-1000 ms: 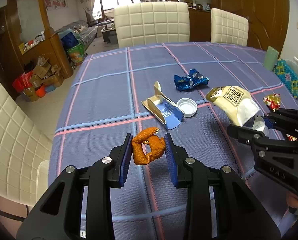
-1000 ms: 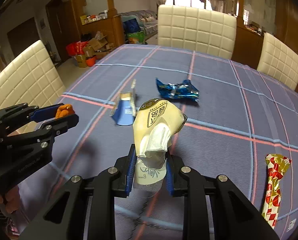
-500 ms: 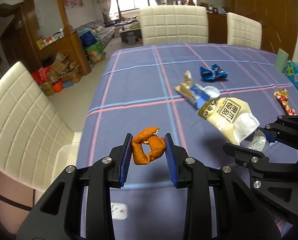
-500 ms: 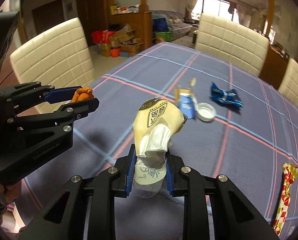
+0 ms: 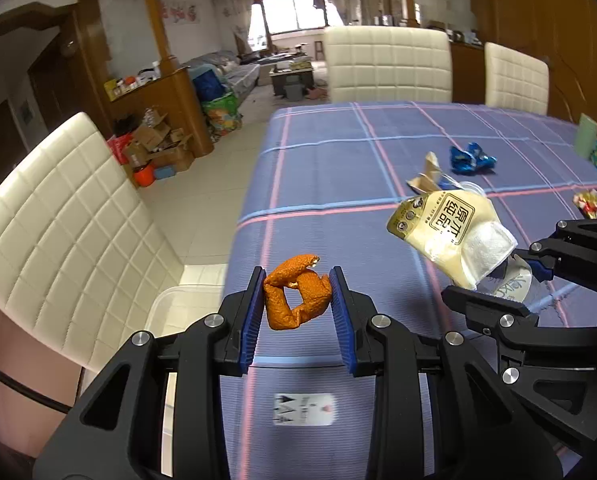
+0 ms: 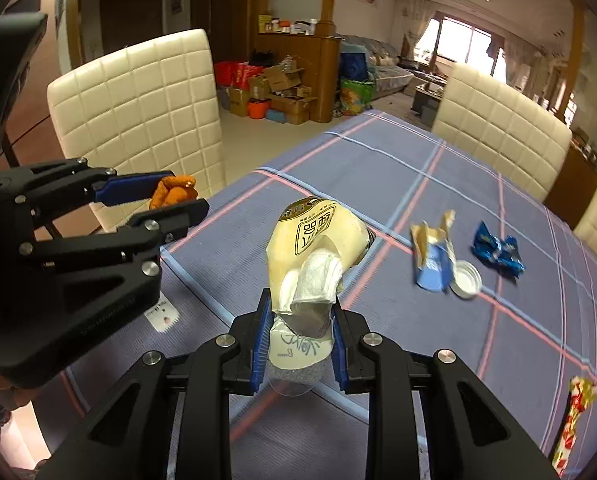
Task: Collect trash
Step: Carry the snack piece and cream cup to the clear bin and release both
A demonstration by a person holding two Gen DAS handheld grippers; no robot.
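Note:
My left gripper [image 5: 297,300] is shut on a curled piece of orange peel [image 5: 296,298], held above the near left corner of the blue plaid table [image 5: 338,168]. From the right wrist view the same peel [image 6: 174,196] shows between that gripper's pads, at the left. My right gripper [image 6: 298,328] is shut on a crumpled cream-yellow wrapper [image 6: 318,240] with a clear plastic piece under it; the wrapper [image 5: 450,232] also hangs at the right of the left wrist view. Both grippers are side by side above the table's edge.
On the table lie a torn blue-and-tan carton [image 6: 434,256], a white lid [image 6: 464,280], a crumpled blue wrapper [image 6: 498,250] and a red-and-gold wrapper [image 6: 574,420]. A cream chair [image 5: 58,224] stands left of the table, with a clear bin [image 5: 186,300] below it.
Both grippers have carried their loads leftward, from over the table's middle to its near left corner. The chair and floor now fill the left of both views.

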